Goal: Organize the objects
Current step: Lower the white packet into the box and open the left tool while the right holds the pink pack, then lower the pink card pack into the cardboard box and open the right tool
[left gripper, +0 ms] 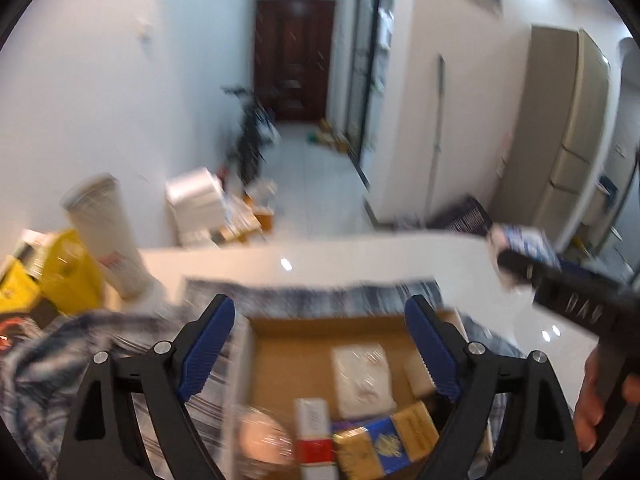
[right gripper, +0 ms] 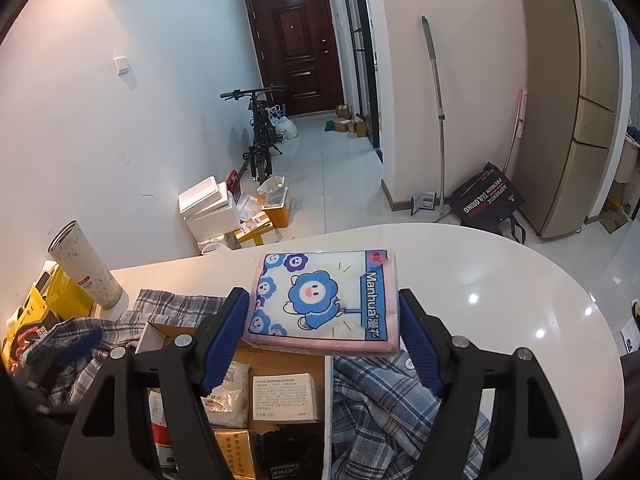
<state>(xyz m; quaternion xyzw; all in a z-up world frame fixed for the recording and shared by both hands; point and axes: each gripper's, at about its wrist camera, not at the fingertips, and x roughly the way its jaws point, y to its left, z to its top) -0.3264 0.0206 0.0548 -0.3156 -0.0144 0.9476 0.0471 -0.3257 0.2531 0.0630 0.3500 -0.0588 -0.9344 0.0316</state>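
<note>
- Right gripper clamps the tissue pack by its two side edges, jaws about halfway apart, above the box.
- Pack looks light and soft with a slick wrapper; side grip suits it, squeeze gently.
- Left gripper gapes wide, holding nothing, over the box; cup at 10 o'clock.
- Boxed goods look stiff.
</note>
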